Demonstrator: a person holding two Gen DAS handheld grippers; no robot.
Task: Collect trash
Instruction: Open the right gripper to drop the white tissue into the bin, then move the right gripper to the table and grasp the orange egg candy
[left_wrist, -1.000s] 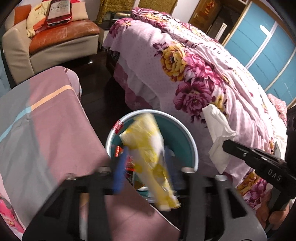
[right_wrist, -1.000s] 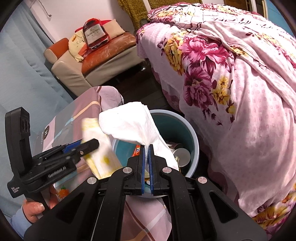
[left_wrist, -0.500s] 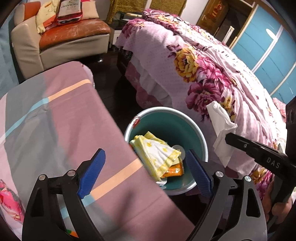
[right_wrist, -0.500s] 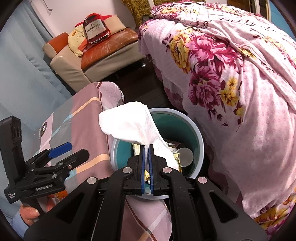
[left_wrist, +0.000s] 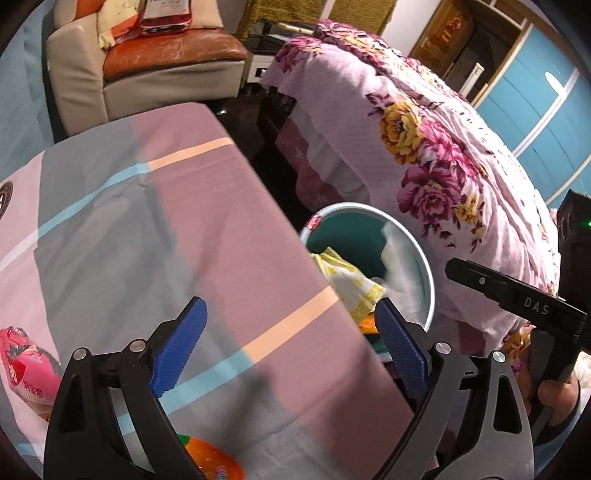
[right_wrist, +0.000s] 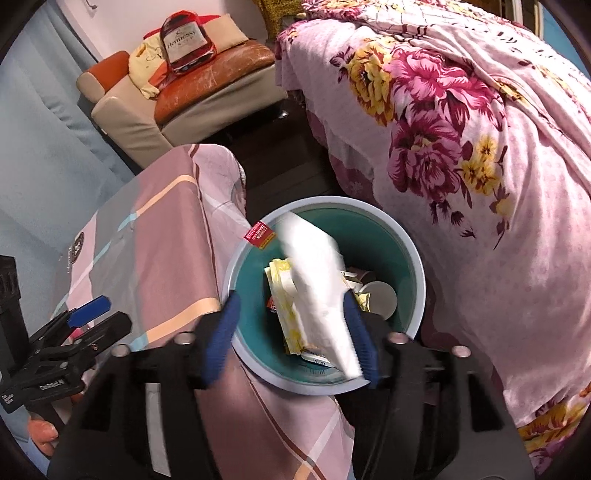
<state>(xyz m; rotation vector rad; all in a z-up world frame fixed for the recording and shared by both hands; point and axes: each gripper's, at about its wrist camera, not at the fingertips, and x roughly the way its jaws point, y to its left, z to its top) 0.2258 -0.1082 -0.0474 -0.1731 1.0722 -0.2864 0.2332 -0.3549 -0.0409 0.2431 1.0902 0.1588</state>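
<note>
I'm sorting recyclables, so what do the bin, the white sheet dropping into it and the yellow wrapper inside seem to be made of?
Bin: probably plastic, going by its smooth, evenly moulded teal wall and pale rim. White sheet: likely tissue or paper towel, soft, matte and creased, though motion-blurred. Yellow wrapper: thin crumpled paper or film; its finish is unclear.

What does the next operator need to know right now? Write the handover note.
Left hand-held gripper: open, empty, over the striped cloth.
Right hand-held gripper: jaws just opened, white tissue dropping into the bin.
Done: yellow wrapper and other trash are in the bin.
Left: pink packet and orange packet still lie on the cloth.
</note>
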